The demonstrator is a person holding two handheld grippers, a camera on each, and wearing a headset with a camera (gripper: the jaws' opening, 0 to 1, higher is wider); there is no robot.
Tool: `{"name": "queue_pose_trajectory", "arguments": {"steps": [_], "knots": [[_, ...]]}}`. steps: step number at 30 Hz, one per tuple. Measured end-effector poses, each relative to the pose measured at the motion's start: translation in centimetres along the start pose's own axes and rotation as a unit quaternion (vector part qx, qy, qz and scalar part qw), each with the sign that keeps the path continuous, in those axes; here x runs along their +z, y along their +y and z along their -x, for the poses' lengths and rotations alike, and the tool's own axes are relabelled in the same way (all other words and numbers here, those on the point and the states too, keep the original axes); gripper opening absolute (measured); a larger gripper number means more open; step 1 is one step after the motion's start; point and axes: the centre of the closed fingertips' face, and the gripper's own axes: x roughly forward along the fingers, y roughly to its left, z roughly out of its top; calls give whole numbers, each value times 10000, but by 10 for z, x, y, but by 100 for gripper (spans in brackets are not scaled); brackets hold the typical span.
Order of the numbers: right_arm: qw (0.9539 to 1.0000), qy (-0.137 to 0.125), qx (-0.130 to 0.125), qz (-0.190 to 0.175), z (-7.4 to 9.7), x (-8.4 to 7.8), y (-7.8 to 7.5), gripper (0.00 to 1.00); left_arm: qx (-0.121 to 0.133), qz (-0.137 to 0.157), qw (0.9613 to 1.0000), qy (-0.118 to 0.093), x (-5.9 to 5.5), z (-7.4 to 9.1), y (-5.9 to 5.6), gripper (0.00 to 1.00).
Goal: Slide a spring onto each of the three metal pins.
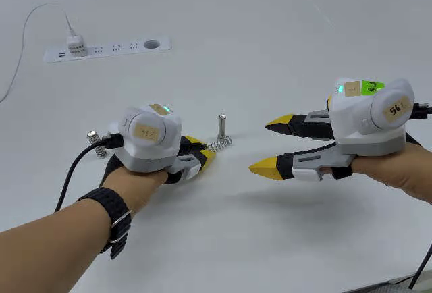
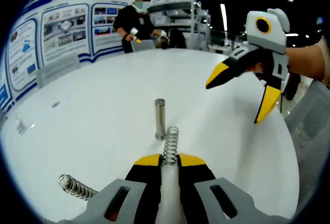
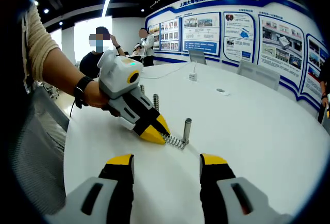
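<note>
My left gripper (image 2: 164,160) clamps a spring (image 2: 170,142) beside the centre pin (image 2: 160,118) — right gripper (image 1: 260,146) agape (lower-left sprung pin (image 2: 75,186) half hidden).

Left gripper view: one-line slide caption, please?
Left tongs shut on a spring, its free end near the bare upright pin; right tongs hover open beyond.

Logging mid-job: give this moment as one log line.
left gripper shut on spring | spring end near upright pin base | right gripper open, apart
</note>
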Motion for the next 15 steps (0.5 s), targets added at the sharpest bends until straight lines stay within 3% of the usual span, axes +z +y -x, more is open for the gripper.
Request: {"name": "queue_pose_trajectory", "arguments": {"steps": [10, 15], "knots": [[10000, -7, 22, 46, 0, 3, 3, 52, -100, 58, 9999, -9, -1, 15, -5, 10], [10000, -6, 46, 73, -1, 5, 6, 52, -225, -169, 9996, -11, 1, 28, -14, 10]]}}
